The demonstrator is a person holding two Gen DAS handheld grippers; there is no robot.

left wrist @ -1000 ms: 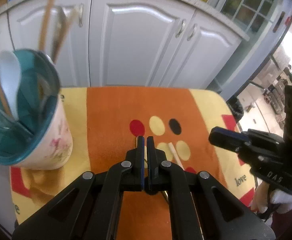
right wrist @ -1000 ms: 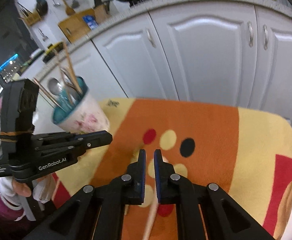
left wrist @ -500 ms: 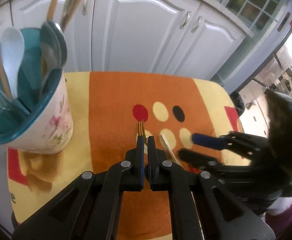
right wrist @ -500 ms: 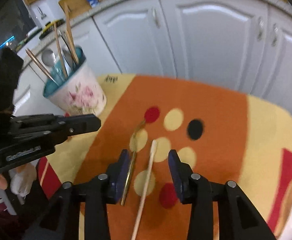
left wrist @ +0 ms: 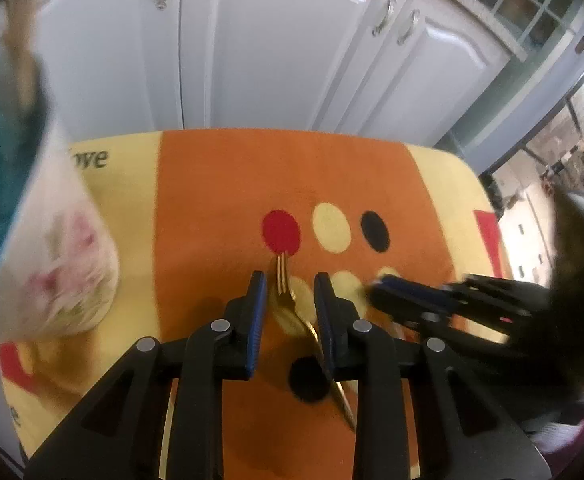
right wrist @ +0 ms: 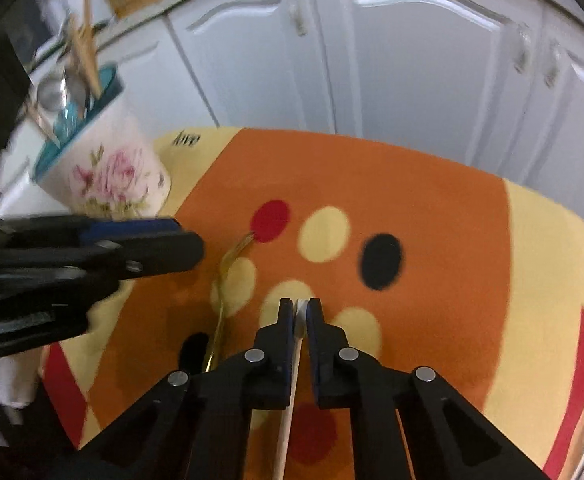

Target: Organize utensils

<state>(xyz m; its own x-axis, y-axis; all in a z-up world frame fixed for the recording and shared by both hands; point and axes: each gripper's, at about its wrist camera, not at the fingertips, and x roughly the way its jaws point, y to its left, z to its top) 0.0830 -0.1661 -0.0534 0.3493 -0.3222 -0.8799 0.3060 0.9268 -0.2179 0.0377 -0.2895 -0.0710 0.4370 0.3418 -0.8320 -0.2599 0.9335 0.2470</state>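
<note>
Left wrist view: the left gripper point(left wrist: 288, 300) hangs with jaws wide apart around the gold fork point(left wrist: 292, 304) lying on the orange mat point(left wrist: 212, 200) at lower centre. Right wrist view: the right gripper point(right wrist: 300, 312) pinches the pale chopstick point(right wrist: 290, 408) at bottom centre; the floral utensil cup point(right wrist: 104, 172) stands upper left.

I see a glossy gold metal fork point(left wrist: 288, 304) on matt, fuzzy cloth point(left wrist: 220, 200). My claws point(right wrist: 300, 312) look matt black plastic; the cabinets point(right wrist: 412, 60) gleam smooth.

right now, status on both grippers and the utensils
Left gripper open, straddling gold fork on mat. Right gripper shut on white stick. Utensil cup upright at left, path unobstructed.
</note>
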